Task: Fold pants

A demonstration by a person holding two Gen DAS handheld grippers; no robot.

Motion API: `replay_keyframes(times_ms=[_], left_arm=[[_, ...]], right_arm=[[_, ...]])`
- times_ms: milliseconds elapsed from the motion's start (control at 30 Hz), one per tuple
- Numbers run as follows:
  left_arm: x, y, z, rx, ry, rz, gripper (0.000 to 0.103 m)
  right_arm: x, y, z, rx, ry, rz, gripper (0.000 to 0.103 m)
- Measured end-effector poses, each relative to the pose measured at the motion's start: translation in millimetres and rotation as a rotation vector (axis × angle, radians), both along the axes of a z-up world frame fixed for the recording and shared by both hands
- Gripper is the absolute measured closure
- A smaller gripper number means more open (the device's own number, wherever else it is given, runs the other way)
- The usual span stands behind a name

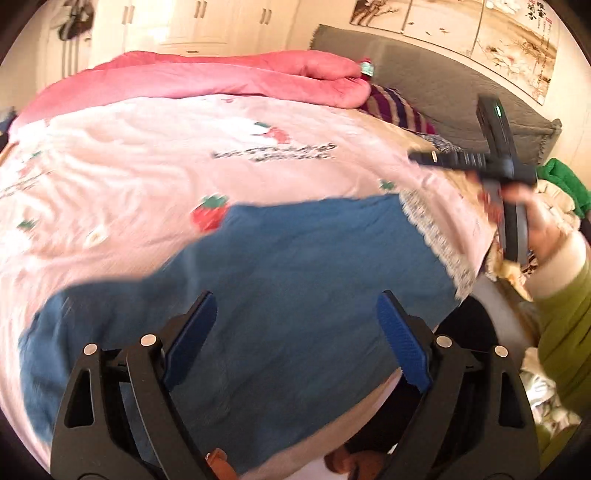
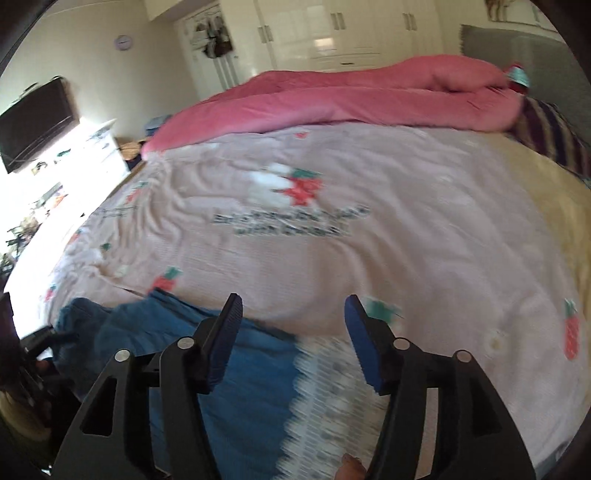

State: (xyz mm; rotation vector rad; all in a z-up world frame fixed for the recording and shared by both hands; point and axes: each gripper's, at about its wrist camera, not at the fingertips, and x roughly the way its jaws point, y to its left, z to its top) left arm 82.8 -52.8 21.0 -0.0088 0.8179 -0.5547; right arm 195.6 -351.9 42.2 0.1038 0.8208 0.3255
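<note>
Blue pants (image 1: 280, 295) with a grey-white patterned cuff or band (image 1: 439, 240) lie flat on the pink strawberry bedsheet (image 1: 147, 162). My left gripper (image 1: 295, 314) is open and empty, hovering over the pants. In the left wrist view my right gripper (image 1: 476, 162) is held in a hand at the right, above the patterned band; whether it is open cannot be told there. In the right wrist view my right gripper (image 2: 293, 317) is open and empty above the far edge of the pants (image 2: 240, 373) and the patterned band (image 2: 340, 406).
A pink-red quilt (image 2: 362, 96) is heaped at the back of the bed. A striped cushion (image 2: 546, 129) and grey headboard (image 1: 424, 74) are at the right. Wardrobes (image 2: 332, 29) line the far wall. A TV (image 2: 37, 122) hangs at the left.
</note>
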Motion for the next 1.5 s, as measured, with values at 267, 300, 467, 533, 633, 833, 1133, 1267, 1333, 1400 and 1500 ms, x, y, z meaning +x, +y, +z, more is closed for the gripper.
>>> replay_keyframes(times_ms=[267, 300, 467, 533, 633, 833, 1133, 1267, 1333, 1400, 1500], left_arm=[[62.5, -76.8, -17.7, 0.054, 0.096, -0.036, 0.032], [66.6, -83.7, -21.7, 0.08, 0.088, -0.032, 0.032], [92.8, -91.3, -49.3, 0.158, 0.144, 0.044, 0.038], [101.3, -88.3, -54.9, 0.198, 0.13, 0.073, 0.044], [109.2, -80.6, -59.3, 0.159, 0.16, 0.08, 0.045], [107.4, -83.5, -62.9, 0.17, 0.131, 0.075, 0.044], [74.9, -70.8, -32.3, 0.09, 0.068, 0.061, 0.021], [38.3, -60.4, -16.7, 0.126, -0.007, 0.096, 0.016], [21.9, -54.3, -14.3, 0.125, -0.022, 0.123, 0.013], [10.7, -52.1, -15.6, 0.151, -0.032, 0.139, 0.01], [-5.5, -50.0, -23.8, 0.219, -0.041, 0.146, 0.01]], right_arm=[[2.0, -27.3, -41.2, 0.096, 0.128, -0.019, 0.044], [6.9, -25.4, -46.5, 0.122, 0.15, -0.015, 0.044], [18.3, -14.7, -58.1, 0.137, 0.194, 0.022, 0.088], [13.8, -15.7, -52.3, 0.124, 0.144, -0.003, 0.088], [14.8, -18.3, -55.4, 0.067, 0.101, -0.038, 0.088], [11.1, -8.9, -70.6, -0.064, 0.08, -0.056, 0.069], [-65.7, -12.2, -24.1, 0.057, -0.081, -0.005, 0.04], [-96.9, 22.5, -29.0, 0.035, -0.039, 0.117, 0.036], [-104.0, 43.4, -36.5, 0.027, 0.007, 0.168, 0.035], [-105.7, 57.9, -40.6, 0.003, 0.04, 0.18, 0.034], [-105.1, 75.8, -46.2, -0.005, 0.084, 0.192, 0.032]])
